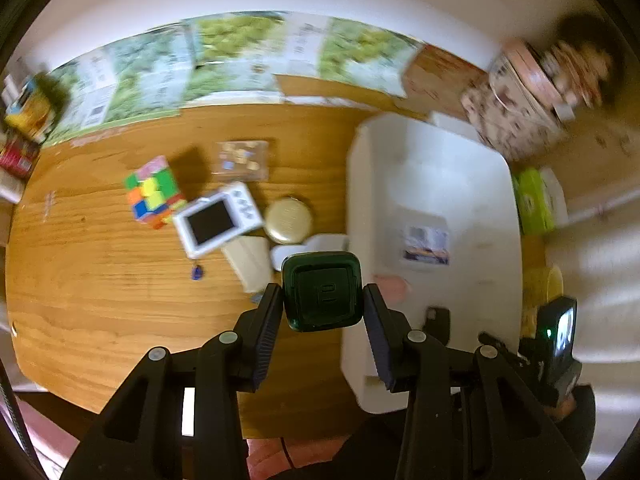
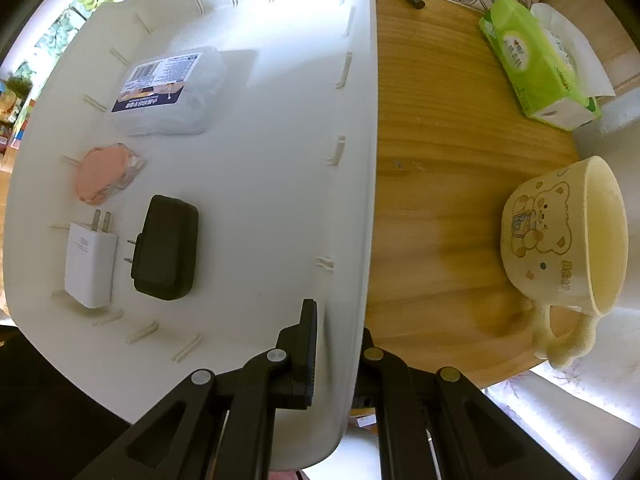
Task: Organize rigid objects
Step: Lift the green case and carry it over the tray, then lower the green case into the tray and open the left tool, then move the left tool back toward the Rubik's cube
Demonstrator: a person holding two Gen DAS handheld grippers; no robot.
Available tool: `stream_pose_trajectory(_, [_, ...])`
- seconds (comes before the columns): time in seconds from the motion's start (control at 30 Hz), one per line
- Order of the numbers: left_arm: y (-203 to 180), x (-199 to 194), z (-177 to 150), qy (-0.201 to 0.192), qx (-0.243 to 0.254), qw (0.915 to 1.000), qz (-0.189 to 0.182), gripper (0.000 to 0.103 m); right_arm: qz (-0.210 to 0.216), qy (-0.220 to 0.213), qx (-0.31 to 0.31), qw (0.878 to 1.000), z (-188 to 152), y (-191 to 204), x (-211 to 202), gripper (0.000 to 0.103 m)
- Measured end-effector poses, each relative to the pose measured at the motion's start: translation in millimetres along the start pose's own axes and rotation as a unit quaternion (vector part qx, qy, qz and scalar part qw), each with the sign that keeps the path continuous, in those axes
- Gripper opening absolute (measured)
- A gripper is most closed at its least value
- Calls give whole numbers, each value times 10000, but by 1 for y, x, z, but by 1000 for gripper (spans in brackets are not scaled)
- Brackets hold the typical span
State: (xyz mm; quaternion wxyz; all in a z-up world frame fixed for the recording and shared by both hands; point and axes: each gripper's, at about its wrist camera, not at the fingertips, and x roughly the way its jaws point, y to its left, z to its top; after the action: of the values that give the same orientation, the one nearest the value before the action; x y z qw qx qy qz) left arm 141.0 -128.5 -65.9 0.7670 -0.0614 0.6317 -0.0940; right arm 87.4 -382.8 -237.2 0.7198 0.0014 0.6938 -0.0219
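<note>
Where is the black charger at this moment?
In the right wrist view, the black charger lies inside the white bin, between the white charger and the bin's right wall.

A bin is sitting on the tabletop, holding a clear box at the back, a round case before it, and two chargers lying side by side nearest. A mug and tissue pack are standing right of the bin.

A wooden table stands against a white wall hung with green posters.
</note>
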Motion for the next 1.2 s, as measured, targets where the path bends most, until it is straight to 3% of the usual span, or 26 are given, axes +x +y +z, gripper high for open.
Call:
stream_pose_trajectory(0.23, [-47,14,-8,238,603,9979,-16,44,144,6,22,9999,-4,-8,5,9])
stream_pose_trajectory(0.6, [-92,38,-18,630,1154,9913,-11,44,270,-35,63,9996,-4,-17,6,9])
stream_pose_trajectory(0.93, [-110,48,-22,726,1366,9880,23,42,264,13,26,9996,-2,-16,7,9])
stream_pose_trajectory(1.2, [-97,48,-17,640,1138,9914,128,42,257,27,41,9997,-1,-15,8,9])
